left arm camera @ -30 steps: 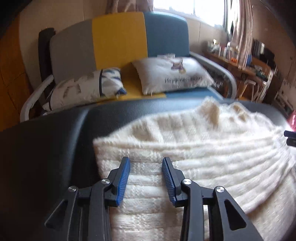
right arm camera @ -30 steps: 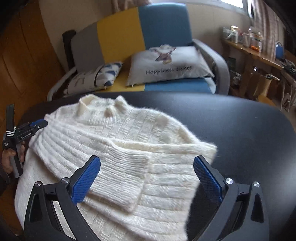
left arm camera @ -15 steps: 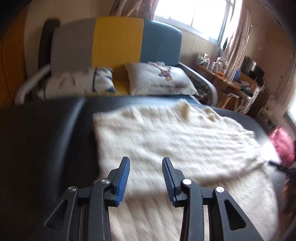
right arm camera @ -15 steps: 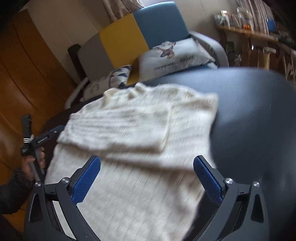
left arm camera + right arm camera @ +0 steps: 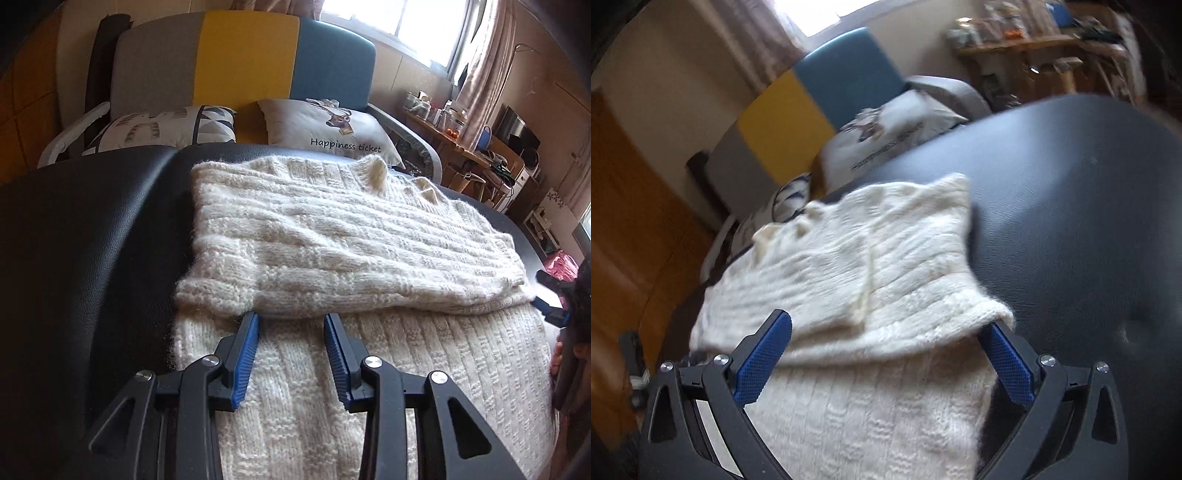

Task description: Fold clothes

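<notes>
Lying flat on a black table [image 5: 92,240], a cream knitted sweater [image 5: 332,236] stretched away from both tongs, collar at the far end and hem running back under the cameras. Its long axis ran straight ahead of the tongs, near to far. A thick layer was folded across the body, and the near edge of that layer ran crosswise, left to right, just past both sets of fingertips.

The left tongs [image 5: 291,323] hung low over the sweater near its left edge, jaws partly open with nothing between them, tips almost at the fold edge. The right tongs [image 5: 890,326] stood spread wide, the left finger lying over the fold and the right tip tucked just under its outer corner, gripping nothing. Each tool sat at its own side of the fold, so neither was clearly nearer.

Judging from this, the scene fitted either a sleeve fold just laid down or a lengthwise fold about to be taken up at that edge.

The left view was sharp and showed the collar points, a sofa [image 5: 243,62] and two cushions beyond, plus the right tool at its far right. The right view was blurred, but showed the sweater's right edge and bare table past it.
</notes>
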Motion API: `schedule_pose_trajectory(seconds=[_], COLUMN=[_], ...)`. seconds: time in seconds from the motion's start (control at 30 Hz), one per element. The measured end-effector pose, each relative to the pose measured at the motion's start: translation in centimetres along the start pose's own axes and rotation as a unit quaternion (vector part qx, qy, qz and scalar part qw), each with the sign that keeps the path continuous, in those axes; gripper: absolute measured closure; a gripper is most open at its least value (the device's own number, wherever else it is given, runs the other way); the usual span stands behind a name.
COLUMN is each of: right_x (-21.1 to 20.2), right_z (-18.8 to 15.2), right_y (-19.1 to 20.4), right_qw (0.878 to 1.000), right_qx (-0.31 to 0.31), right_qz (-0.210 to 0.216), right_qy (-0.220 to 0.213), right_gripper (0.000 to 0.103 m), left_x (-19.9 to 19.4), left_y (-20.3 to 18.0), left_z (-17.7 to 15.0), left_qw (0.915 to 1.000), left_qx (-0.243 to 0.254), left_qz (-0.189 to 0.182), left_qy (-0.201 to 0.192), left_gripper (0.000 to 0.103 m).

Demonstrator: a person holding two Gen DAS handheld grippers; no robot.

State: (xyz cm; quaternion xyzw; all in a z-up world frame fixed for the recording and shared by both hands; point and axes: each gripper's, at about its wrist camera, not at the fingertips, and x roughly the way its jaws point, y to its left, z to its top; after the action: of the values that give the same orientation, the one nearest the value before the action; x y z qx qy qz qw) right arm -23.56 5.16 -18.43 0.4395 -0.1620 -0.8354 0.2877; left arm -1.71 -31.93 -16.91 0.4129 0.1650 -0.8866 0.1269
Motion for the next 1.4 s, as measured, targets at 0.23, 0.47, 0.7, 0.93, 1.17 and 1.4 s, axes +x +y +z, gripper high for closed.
schedule_pose_trajectory(seconds=[0.23,0.47,0.7,0.93,1.17,1.4], right_x=[-1.1,-3.2,-0.9,0.6,0.6,0.5], right_z=[-1.1,-4.1,-6.0,-7.2,-7.6,-7.9], right_y=[3.6,8.1,9.4,9.2,8.8,8.8], right_qw=[0.995,0.989,0.988,0.989,0.99,0.989], right_qx=[-0.088,-0.145,-0.139,-0.128,-0.124,-0.124], right_qz=[-0.037,0.003,0.025,0.022,0.035,0.039], right_qy=[0.029,0.04,0.055,0.065,0.064,0.064], right_gripper=[0.001,0.001,0.001,0.001,0.001,0.0], left_x=[-1.9,-5.2,-3.2,-0.4,0.0,-0.2], left_y=[3.4,7.1,4.8,4.2,5.1,6.1], left_z=[0.3,-1.0,-0.8,0.9,2.1,1.8], left_qw=[0.9971,0.9897,0.9895,0.9896,0.9935,0.9925], left_qx=[-0.067,-0.103,-0.055,-0.053,-0.072,-0.099], left_qz=[-0.034,-0.091,-0.134,-0.134,-0.077,-0.066], left_qy=[-0.01,-0.04,-0.003,0.005,-0.043,-0.028], left_gripper=[0.066,0.067,0.067,0.067,0.067,0.068])
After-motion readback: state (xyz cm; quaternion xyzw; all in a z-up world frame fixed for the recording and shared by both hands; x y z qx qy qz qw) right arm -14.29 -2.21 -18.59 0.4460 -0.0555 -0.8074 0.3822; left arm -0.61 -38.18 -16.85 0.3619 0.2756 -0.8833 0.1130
